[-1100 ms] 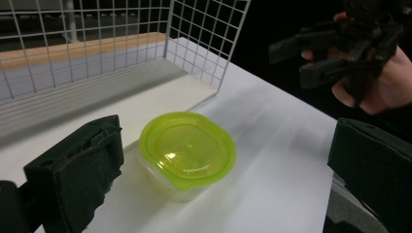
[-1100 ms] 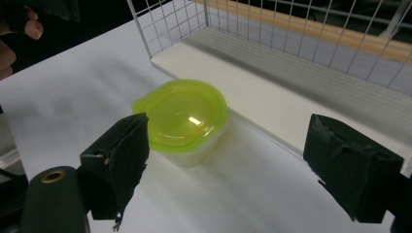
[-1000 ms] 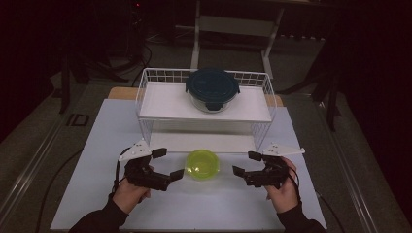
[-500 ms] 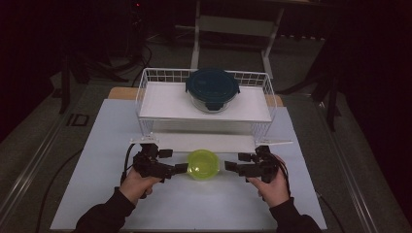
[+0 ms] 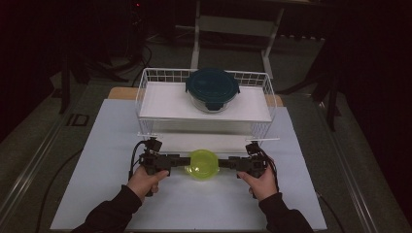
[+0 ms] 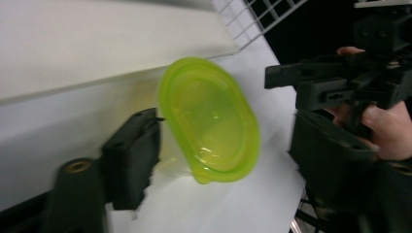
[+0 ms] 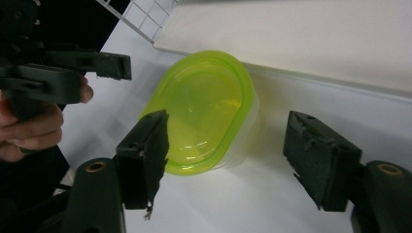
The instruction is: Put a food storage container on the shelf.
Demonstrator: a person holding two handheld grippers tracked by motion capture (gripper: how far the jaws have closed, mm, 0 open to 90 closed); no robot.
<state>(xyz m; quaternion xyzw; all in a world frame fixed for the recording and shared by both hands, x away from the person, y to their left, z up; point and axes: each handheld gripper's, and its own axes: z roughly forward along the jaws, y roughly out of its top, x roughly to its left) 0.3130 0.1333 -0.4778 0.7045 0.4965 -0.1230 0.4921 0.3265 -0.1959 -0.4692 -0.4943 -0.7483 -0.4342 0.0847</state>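
A yellow-green lidded tub (image 5: pixel 203 164) sits on the white mat in front of the wire basket. My left gripper (image 5: pixel 182 165) points at it from the left and my right gripper (image 5: pixel 222 164) from the right, tips close to its sides. In the left gripper view the tub (image 6: pixel 209 119) lies between the open jaws of the left gripper (image 6: pixel 228 136), the near-side jaw at its rim. The right gripper (image 7: pixel 233 141) is open too in its own view. One of its jaws overlaps the edge of the tub (image 7: pixel 204 109) and the other stands apart.
A white wire basket (image 5: pixel 144 94) stands just behind, holding a white board and a round glass container with a dark teal lid (image 5: pixel 212 89). The white mat (image 5: pixel 104 145) extends to both sides and toward the person. Dark floor surrounds the table.
Both grippers have swung inward from wide of the tub and now flank it closely. The tub has not moved.
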